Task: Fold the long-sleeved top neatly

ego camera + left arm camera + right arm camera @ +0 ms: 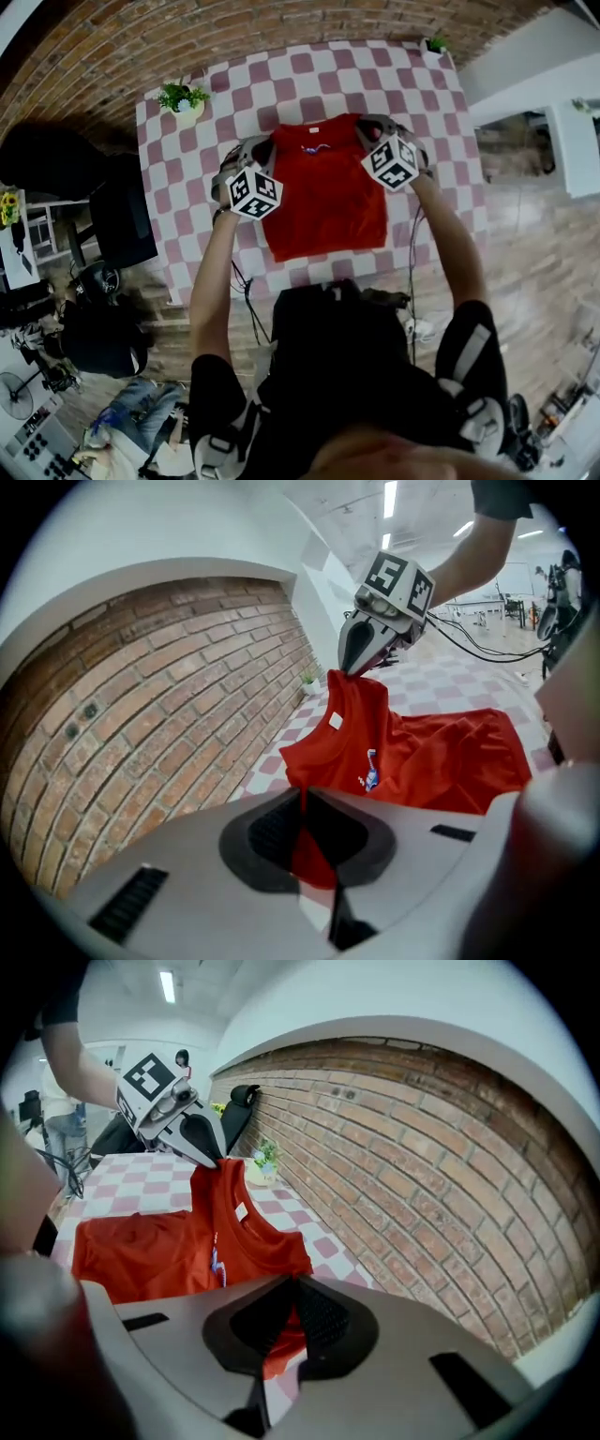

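Observation:
The red long-sleeved top point(328, 192) lies on the pink-and-white checked table point(187, 253); its collar end is held up off the cloth, and the hem end rests on the table. My left gripper point(268, 148) is shut on one shoulder of the top, with red fabric pinched between its pads point(305, 799). My right gripper point(367, 127) is shut on the other shoulder point(286, 1312). In each gripper view the other gripper point(351, 667) point(217, 1154) shows pinching its corner, and the neckline with a white label point(335, 721) hangs stretched between them.
A potted plant point(183, 97) stands at the table's far left corner and a smaller one point(435, 44) at the far right. A brick wall point(187, 37) runs behind the table. A black chair point(122, 216) stands at the left, and cables point(246, 300) hang near the front edge.

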The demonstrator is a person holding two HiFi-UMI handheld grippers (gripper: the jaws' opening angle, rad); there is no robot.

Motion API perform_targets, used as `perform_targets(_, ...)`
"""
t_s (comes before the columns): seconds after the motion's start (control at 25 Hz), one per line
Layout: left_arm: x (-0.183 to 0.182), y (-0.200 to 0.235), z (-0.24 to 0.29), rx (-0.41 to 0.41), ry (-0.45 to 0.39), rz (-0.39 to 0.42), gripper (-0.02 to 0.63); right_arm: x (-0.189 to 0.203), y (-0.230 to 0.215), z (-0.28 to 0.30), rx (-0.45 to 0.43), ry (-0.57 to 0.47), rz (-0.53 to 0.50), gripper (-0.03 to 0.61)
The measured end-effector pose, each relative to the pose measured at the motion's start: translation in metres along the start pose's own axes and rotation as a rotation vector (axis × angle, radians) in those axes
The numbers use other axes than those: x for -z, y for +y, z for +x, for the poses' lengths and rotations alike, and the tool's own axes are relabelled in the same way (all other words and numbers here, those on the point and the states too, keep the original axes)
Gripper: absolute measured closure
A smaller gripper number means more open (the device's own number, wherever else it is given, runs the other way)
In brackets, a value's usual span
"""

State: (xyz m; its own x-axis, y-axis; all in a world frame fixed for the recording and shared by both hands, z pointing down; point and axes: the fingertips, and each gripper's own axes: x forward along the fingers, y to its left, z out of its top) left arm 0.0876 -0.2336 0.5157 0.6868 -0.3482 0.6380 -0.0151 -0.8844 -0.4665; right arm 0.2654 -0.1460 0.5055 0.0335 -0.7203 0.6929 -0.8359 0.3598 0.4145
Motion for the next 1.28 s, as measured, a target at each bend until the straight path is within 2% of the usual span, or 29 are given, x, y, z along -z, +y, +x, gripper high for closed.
perform_targets(0.16, -0.009, -0.023, -0.036, -0.035, 0.001, 0.024, 0.591, 0.003, 0.026, -0.041, 0.009, -0.034, -0.011, 0.558)
perform_targets(0.36, -0.008, -0.073, -0.079, -0.079, 0.013, 0.030, 0.590, 0.019, 0.071, -0.087, 0.015, -0.065, -0.026, 0.558)
perform_targets(0.72, 0.013, -0.166, -0.126, -0.068, 0.024, 0.007, 0.589, 0.064, 0.153, -0.141, 0.001, -0.055, 0.001, 0.558)
perform_targets(0.96, 0.039, -0.232, -0.135, -0.035, 0.045, -0.057, 0.589, 0.102, 0.208, -0.156, -0.020, -0.027, 0.040, 0.558)
perform_targets(1.28, 0.085, -0.300, -0.119, 0.008, 0.122, -0.157, 0.589, 0.157, 0.271, -0.142, -0.074, 0.033, 0.083, 0.561)
